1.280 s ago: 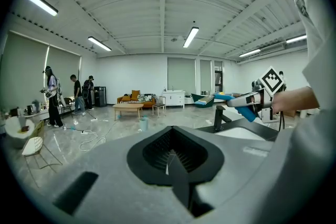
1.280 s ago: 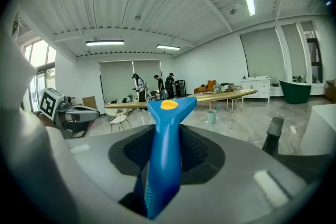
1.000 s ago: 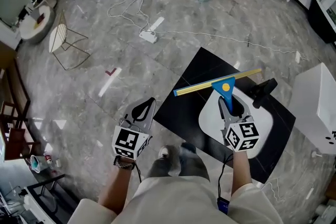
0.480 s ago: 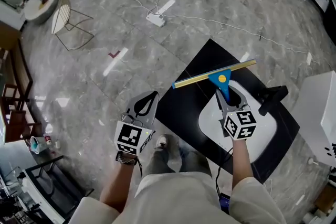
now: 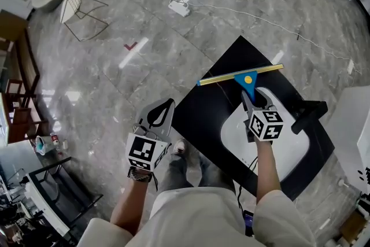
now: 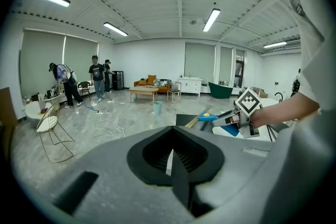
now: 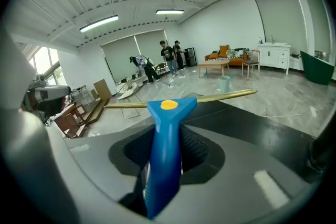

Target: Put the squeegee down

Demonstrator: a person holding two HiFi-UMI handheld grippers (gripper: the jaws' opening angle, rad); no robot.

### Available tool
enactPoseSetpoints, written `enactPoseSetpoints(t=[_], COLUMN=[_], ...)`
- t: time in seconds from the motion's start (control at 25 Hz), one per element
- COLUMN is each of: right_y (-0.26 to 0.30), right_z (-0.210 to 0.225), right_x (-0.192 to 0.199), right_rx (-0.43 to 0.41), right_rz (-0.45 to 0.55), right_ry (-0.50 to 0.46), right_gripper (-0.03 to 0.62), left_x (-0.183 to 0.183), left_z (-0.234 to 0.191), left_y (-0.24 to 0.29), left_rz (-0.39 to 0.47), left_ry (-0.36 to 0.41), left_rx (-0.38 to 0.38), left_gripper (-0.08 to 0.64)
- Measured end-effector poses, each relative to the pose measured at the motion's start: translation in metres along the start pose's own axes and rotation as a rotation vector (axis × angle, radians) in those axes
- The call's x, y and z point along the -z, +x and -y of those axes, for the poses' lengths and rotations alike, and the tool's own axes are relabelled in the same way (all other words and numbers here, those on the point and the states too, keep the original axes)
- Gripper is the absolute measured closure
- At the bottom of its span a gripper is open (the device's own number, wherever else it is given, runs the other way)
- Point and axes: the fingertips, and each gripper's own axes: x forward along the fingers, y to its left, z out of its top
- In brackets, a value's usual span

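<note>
Fingers (image 7: 195,145) of the right gripper (image 5: 252,102) are pressing on either side of the blue handle of the squeegee (image 5: 231,76), standing partly apart with the handle filling the space between them. In the right gripper view the squeegee (image 7: 163,134) is pointing away from the jaws, its yellow bar running crosswise at the far end. A grey marble floor (image 5: 115,26) is spreading across the whole room. On it a black mat (image 5: 202,118) is lying, turned like a diamond in the head view, and a white rounded panel (image 5: 289,150) is resting on the mat. The squeegee is hanging in the grip over the mat's far part, beyond the white panel; whether its bar is touching the mat cannot be told. The left gripper (image 5: 159,118) is hovering over bare floor just left of the mat, its jaws meeting at the tips and holding nothing. A dark handle-like thing (image 5: 309,114) is lying near the panel's right side. Farther off, a white power strip (image 5: 179,7) is sitting on the floor.
</note>
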Motion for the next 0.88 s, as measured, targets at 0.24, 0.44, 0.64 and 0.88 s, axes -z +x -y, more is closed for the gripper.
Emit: enactPoseSetpoints(t=[0.24,0.44,0.64,0.88], right_y=[0.023,0.034,0.040,0.041], right_z=[0.013,0.018,0.022,0.022], right_x=[0.019,0.034,0.042,0.043], right_rx=[0.030,0.051,0.066,0.075], right_rz=[-0.069,-0.128,-0.157,-0.161], right_ry=[0.002,0.003,-0.023,-0.032], right_gripper=[0.456,0.456,0.456,0.454], left_x=[0.010,0.017,0.024,0.021], left_z=[-0.002,-0.008,-0.010,-0.008], left_y=[0.007,0.008,0.006,0.009], left_rz=[-0.019,-0.033,-0.036,-0.024], left_ry=[-0.026,-0.045,-0.067,-0.073], left_rx=[-0.017,-0.036,-0.056,-0.049], left_gripper=[0.563,0.563,0.562,0.561])
